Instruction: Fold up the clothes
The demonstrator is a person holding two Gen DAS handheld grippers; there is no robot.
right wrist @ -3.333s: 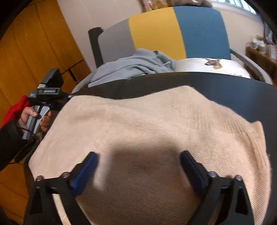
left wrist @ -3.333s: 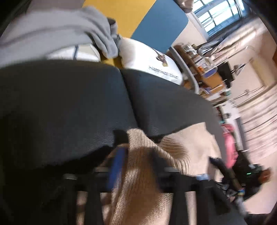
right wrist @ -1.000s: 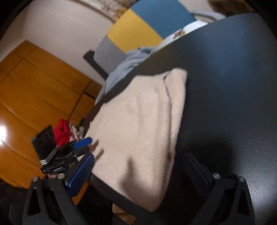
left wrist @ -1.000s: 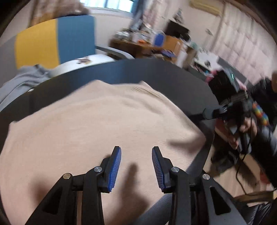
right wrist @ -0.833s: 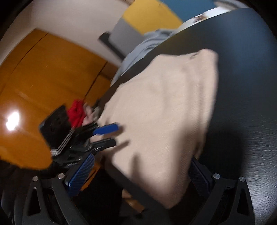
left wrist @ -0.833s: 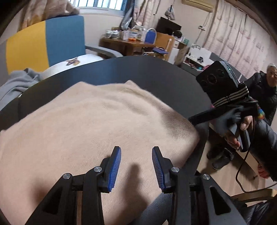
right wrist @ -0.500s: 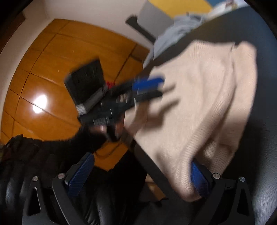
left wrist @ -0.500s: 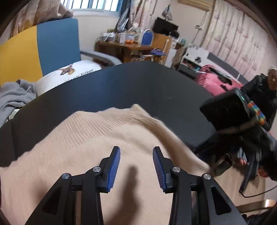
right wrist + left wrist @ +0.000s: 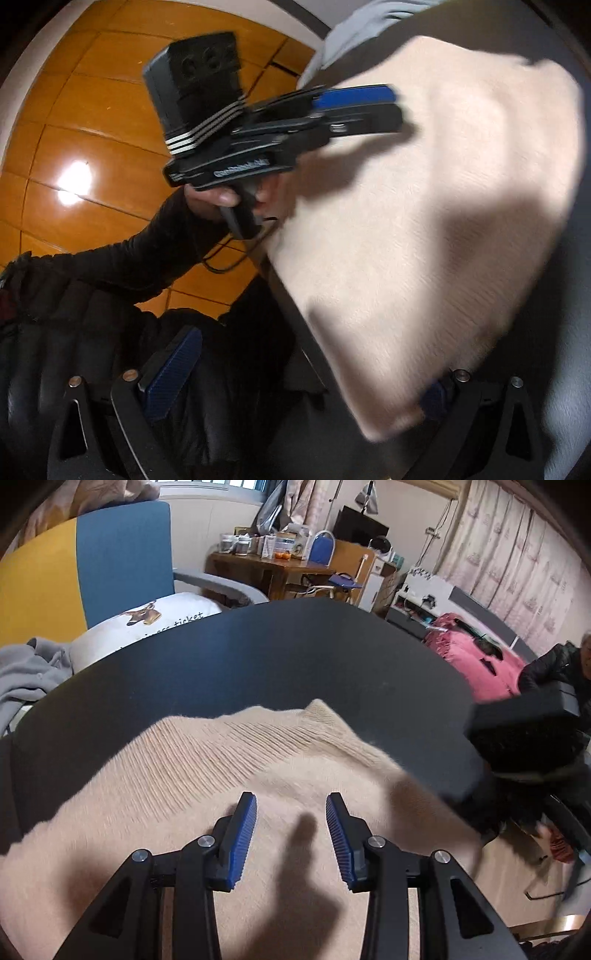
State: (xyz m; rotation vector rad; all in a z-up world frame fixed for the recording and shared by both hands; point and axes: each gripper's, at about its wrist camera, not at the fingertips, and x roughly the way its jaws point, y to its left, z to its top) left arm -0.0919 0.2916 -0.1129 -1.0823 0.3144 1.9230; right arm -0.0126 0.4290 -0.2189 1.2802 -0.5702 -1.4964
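Left wrist view: beige sweater [image 9: 207, 775] lies flat on black table [image 9: 295, 657], both claws released, nothing grasped.

Near to far, left gripper [image 9: 291, 827] hangs over the knit at frame bottom w/ blue pads apart and only shadow between them; ribbed hem sits mid-frame, bare tabletop beyond, chair [image 9: 122, 554] w/ white pillow [image 9: 155, 616] at upper left. Right gripper [image 9: 303, 373] is spread wide at the sweater's [image 9: 424, 221] lower corner; its right pad is part hidden by cloth, but no pinch shows. Risk, as a guess: that corner overhangs the table [image 9: 569, 332] edge, so a one-layer grab or a snag could drag the fold crooked or off the table. Only the right wrist view shows the overhang, the person's hand [image 9: 221, 199] and the left gripper [image 9: 358, 107] from the side; only the left wrist view shows the hem and far tabletop.
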